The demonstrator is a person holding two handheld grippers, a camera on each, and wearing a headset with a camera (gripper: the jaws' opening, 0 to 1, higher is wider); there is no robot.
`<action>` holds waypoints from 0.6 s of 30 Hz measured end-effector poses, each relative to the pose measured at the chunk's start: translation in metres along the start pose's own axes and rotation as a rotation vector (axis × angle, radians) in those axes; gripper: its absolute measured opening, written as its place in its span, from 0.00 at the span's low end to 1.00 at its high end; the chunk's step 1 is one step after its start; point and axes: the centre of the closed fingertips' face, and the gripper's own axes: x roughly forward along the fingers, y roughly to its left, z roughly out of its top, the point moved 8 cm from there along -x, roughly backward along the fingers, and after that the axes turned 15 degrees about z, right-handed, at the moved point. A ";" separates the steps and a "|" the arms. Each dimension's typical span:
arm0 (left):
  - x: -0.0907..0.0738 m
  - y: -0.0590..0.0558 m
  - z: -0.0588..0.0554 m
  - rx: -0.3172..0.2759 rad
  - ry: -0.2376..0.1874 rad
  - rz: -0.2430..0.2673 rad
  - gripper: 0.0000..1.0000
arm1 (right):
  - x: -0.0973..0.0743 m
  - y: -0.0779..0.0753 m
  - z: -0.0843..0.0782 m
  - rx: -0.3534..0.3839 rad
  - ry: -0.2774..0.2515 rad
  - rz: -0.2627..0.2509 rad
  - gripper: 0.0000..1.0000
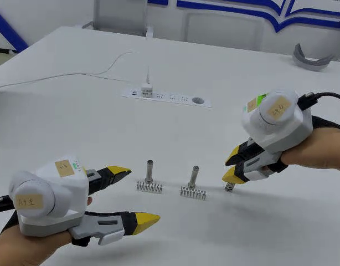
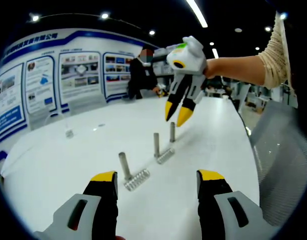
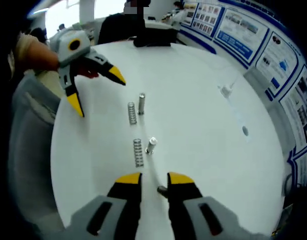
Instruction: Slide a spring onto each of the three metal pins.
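Two steel pins point(image 1: 149, 170) point(image 1: 193, 176) stand upright on the white table point(image 1: 76, 116), each with a loose spring point(image 1: 149, 187) point(image 1: 193, 193) lying at its foot. A third, shorter-looking pin point(image 1: 230, 187) at the right seems to have coils around it. My right gripper point(image 1: 233, 165) hovers just above that pin, its jaws a narrow gap apart and holding nothing; in the right gripper view the pin point(image 3: 162, 190) shows between the fingertips point(image 3: 179, 179). My left gripper point(image 1: 134, 195) is wide open left of the pins, with the nearest pin point(image 2: 124, 166) and spring point(image 2: 137, 180) ahead of it.
A white power strip point(image 1: 167, 97) with a plug point(image 1: 147, 90) and a cable lies further back. A grey curved piece point(image 1: 311, 58) rests at the far right. A chair point(image 1: 120, 16) stands behind the table. A person point(image 2: 141, 75) stands beyond the table's far end.
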 end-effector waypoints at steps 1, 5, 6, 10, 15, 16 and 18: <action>0.000 0.000 0.000 0.000 0.000 0.000 0.65 | 0.002 0.002 0.004 -0.005 -0.006 0.006 0.21; -0.001 0.001 0.000 0.001 0.001 -0.001 0.65 | 0.011 0.005 0.008 -0.018 -0.002 0.026 0.21; -0.001 0.001 0.000 0.001 0.002 -0.001 0.65 | 0.015 0.006 0.008 -0.019 0.002 0.034 0.21; -0.001 0.001 0.000 0.000 0.001 0.000 0.65 | 0.024 0.006 0.006 -0.023 0.016 0.049 0.21; 0.000 0.001 0.000 0.002 0.002 0.001 0.65 | 0.032 0.006 0.005 -0.024 0.020 0.062 0.20; 0.000 0.001 0.000 0.003 0.003 0.001 0.65 | 0.033 0.005 0.005 -0.023 0.020 0.064 0.20; 0.001 0.001 0.000 0.003 0.003 0.001 0.65 | 0.035 0.004 0.005 -0.021 0.019 0.064 0.20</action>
